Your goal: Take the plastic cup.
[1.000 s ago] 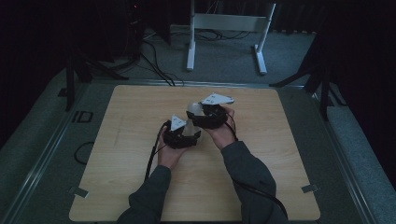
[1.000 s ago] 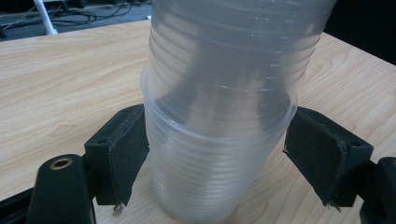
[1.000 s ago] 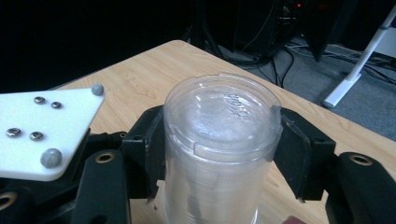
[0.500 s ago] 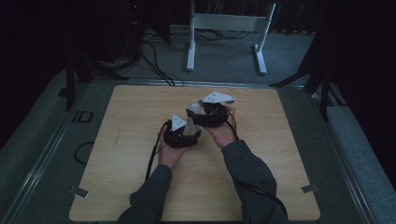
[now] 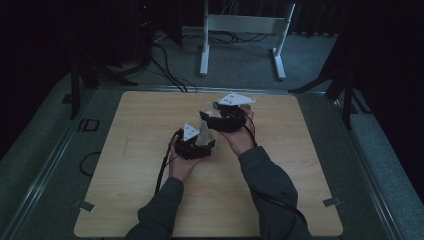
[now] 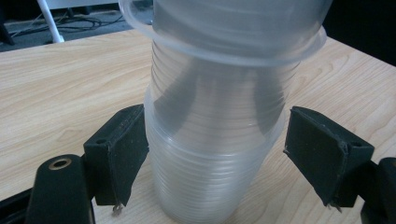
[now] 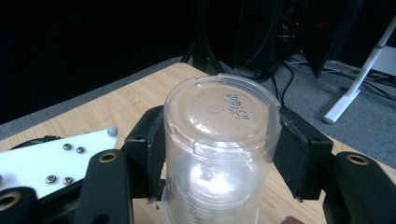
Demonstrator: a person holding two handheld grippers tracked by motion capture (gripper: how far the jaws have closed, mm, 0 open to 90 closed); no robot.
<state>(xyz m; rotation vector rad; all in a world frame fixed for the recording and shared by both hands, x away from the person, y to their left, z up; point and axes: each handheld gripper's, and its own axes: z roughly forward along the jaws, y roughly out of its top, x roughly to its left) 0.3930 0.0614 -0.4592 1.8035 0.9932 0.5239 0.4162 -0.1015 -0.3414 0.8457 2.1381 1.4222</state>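
Clear ribbed plastic cups [image 6: 219, 140] are nested in a stack, held between both grippers over the middle of the wooden table [image 5: 140, 190]. My left gripper [image 6: 233, 154] is shut on the lower cup; its jaws have just eased open a little and still touch the cup's sides. My right gripper [image 7: 219, 149] is shut on the cup [image 7: 219, 126] whose flat embossed end faces its camera; its jaws have just been closing on it. In the high view the left gripper [image 5: 202, 142] sits just below and left of the right gripper [image 5: 209, 117], with the cups [image 5: 204, 127] between them.
The left gripper's white plate [image 7: 46, 163] lies close beside the right jaws. A white stand [image 5: 240, 35] and cables [image 5: 165, 70] are on the floor beyond the table's far edge. Bare wood surrounds the hands.
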